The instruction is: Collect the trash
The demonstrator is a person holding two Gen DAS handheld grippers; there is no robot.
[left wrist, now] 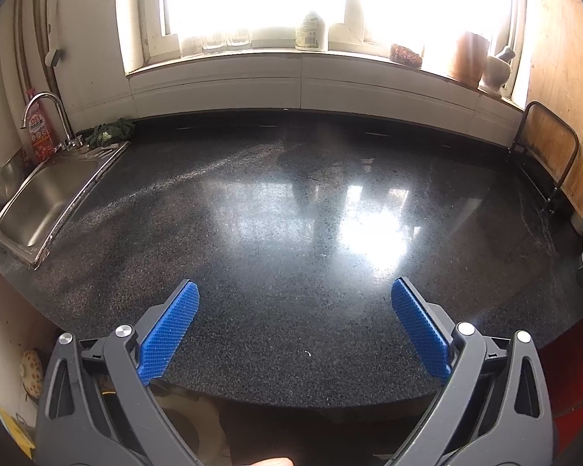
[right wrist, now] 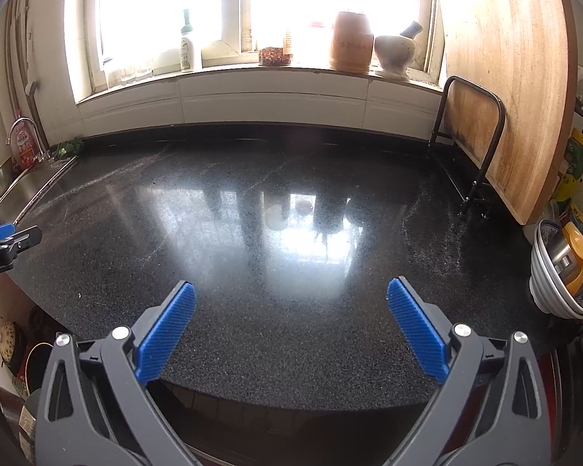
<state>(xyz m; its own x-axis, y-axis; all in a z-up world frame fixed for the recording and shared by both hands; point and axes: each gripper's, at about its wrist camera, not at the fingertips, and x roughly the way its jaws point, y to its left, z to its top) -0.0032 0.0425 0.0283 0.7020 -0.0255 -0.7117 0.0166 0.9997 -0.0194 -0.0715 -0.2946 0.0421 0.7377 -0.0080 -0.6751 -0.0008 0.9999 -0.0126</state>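
Observation:
I see a dark speckled countertop [left wrist: 276, 240] in both views, and in the right wrist view [right wrist: 252, 240] too. My left gripper [left wrist: 294, 291] is open and empty, held above the counter's front edge. My right gripper [right wrist: 290, 295] is open and empty, also above the front edge. The left gripper's tip shows at the left edge of the right wrist view [right wrist: 4, 239]. A tiny white speck [left wrist: 308, 353] lies on the counter near the front. No other trash shows on the counter.
A steel sink [left wrist: 46, 198] with a tap [left wrist: 54, 116] sits at the left, a green cloth [left wrist: 110, 132] behind it. A wooden board [right wrist: 513, 89] on a metal rack [right wrist: 470, 147] stands at the right. Stacked bowls [right wrist: 563, 272] sit at the far right. Bottles and jars line the windowsill [right wrist: 276, 73].

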